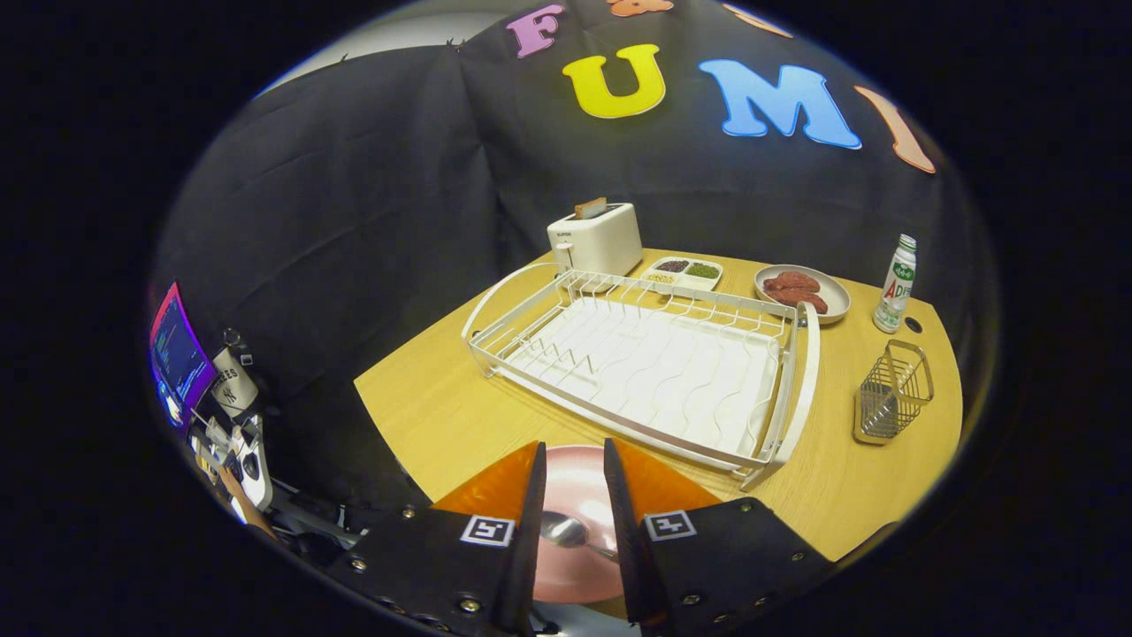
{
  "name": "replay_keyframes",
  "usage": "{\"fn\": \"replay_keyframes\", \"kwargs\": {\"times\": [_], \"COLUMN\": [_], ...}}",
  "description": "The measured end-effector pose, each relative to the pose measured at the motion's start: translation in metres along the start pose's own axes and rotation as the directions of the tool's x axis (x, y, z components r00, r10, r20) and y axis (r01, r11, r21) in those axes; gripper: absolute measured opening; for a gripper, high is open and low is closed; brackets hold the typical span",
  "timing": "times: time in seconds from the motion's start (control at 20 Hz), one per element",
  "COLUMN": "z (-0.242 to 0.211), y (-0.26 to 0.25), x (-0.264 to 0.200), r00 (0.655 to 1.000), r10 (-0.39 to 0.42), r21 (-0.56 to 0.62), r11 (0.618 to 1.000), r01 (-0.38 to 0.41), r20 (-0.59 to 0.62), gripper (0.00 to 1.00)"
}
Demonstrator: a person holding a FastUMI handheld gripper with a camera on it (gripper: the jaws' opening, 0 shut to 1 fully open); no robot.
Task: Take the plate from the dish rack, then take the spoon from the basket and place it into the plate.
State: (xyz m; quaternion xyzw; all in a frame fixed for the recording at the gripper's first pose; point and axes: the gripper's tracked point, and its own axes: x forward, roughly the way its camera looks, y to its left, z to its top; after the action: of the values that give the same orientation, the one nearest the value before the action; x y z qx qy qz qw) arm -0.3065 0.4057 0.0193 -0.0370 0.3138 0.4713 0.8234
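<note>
spoon [566, 531] on pink plate [575, 566] – between the parted fingers [531, 522], untouched

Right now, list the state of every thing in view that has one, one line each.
gripper: fingers apart, open, nothing clamped.
spoon: lying in the plate, between the fingers.
plate: flat on the table, out of the rack.
dish rack: empty.
basket: upright, looks empty.
toaster: a slice sticking up.
bottle: upright, capped.

Wooden table [424, 416] stands before a black cloth wall [354, 221].
</note>
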Motion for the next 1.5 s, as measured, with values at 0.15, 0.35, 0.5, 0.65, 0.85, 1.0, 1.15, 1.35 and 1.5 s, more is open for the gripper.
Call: {"fn": "replay_keyframes", "kwargs": {"times": [0.15,0.35,0.5,0.65,0.85,1.0,1.15,1.35,1.5], "z": [0.005,0.032,0.064,0.092,0.133,0.154,0.17,0.192,0.204], "y": [-0.002,-0.009,-0.02,-0.029,-0.054,-0.073,-0.095,-0.13,-0.153], "x": [-0.003,-0.018,-0.037,-0.058,-0.086,-0.111,-0.135,-0.173,-0.201], "r00": [1.0,0.995,0.982,0.963,0.913,0.875,0.834,0.751,0.691], "r10": [-0.005,-0.023,-0.055,-0.072,-0.143,-0.19,-0.248,-0.345,-0.403], "r21": [0.01,0.043,0.063,0.071,0.071,0.088,0.11,0.129,0.171], "r11": [1.0,0.999,0.997,0.996,0.99,0.982,0.969,0.934,0.909], "r01": [0.005,0.019,0.044,0.056,0.125,0.169,0.223,0.333,0.381], "r20": [0.018,0.094,0.179,0.259,0.382,0.445,0.492,0.563,0.601], "gripper": [0.39,0.39,0.42,0.74,0.97,0.97,0.97,0.97,0.96]}}
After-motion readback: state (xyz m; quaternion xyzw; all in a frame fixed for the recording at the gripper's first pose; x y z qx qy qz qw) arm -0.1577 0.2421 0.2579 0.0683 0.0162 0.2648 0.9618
